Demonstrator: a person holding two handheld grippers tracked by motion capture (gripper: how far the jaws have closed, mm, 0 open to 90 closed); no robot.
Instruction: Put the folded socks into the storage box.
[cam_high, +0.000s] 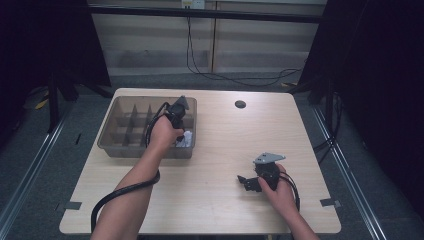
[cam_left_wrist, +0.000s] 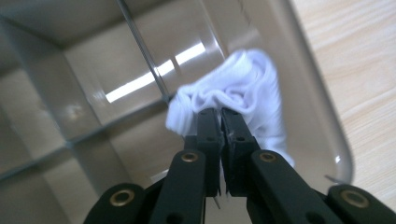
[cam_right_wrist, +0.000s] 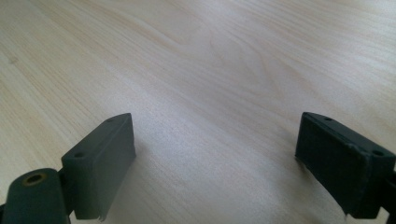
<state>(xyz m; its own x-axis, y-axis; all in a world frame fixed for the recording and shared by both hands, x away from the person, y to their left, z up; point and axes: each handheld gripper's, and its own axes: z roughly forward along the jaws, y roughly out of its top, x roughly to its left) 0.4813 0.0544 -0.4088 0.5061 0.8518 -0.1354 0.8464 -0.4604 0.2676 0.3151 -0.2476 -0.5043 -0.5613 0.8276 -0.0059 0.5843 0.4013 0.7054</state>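
The high view looks forward and down from above the person's side, taking in the whole surface (cam_high: 215, 150) from well off. The left gripper view rides its tool (cam_left_wrist: 219, 116), pointing steeply down, very near, into the divided bin (cam_left_wrist: 70, 116) (the same bin (cam_high: 120, 145) the high view shows at left). The right gripper view skims bare wood (cam_right_wrist: 210, 70) close up.
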